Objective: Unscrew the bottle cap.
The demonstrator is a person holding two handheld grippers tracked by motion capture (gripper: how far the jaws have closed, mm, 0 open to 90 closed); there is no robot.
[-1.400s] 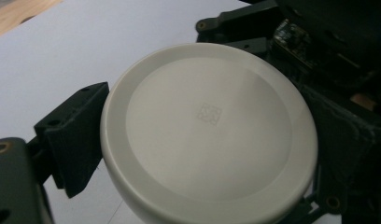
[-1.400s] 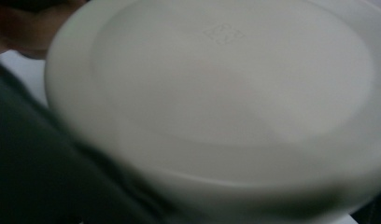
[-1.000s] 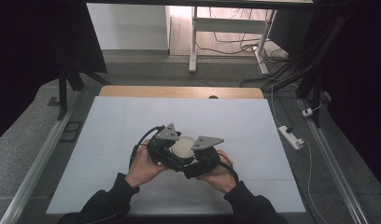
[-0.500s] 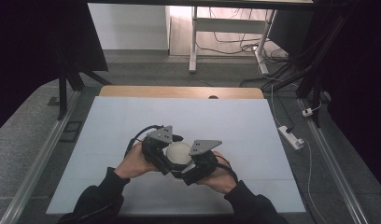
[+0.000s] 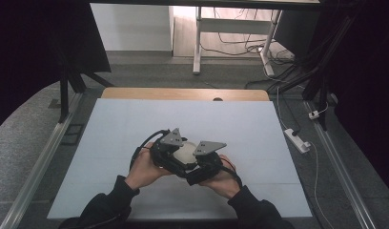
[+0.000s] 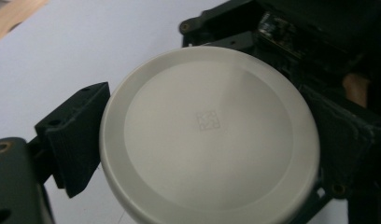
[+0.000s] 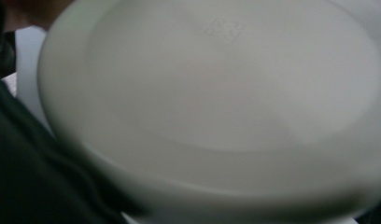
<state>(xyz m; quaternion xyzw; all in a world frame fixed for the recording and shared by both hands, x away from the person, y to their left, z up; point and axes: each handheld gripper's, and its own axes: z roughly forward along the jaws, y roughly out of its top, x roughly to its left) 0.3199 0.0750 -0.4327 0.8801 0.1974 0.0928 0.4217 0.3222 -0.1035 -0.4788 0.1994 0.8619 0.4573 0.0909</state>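
White table [image 5: 135,129], wooden far edge, cables beyond. Round white lid [image 5: 185,151] pinched between left gripper [image 5: 169,153] and right gripper [image 5: 202,162], low centre. Embossed square mark clear in left gripper view.

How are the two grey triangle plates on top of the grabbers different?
The left gripper's plate tips up steeply, one corner pointing at the ceiling, while the right gripper's plate lies much flatter. The left gripper's plate also sits farther up the table than the right gripper's plate. Both are grey, three-cornered and beside the round white disc.
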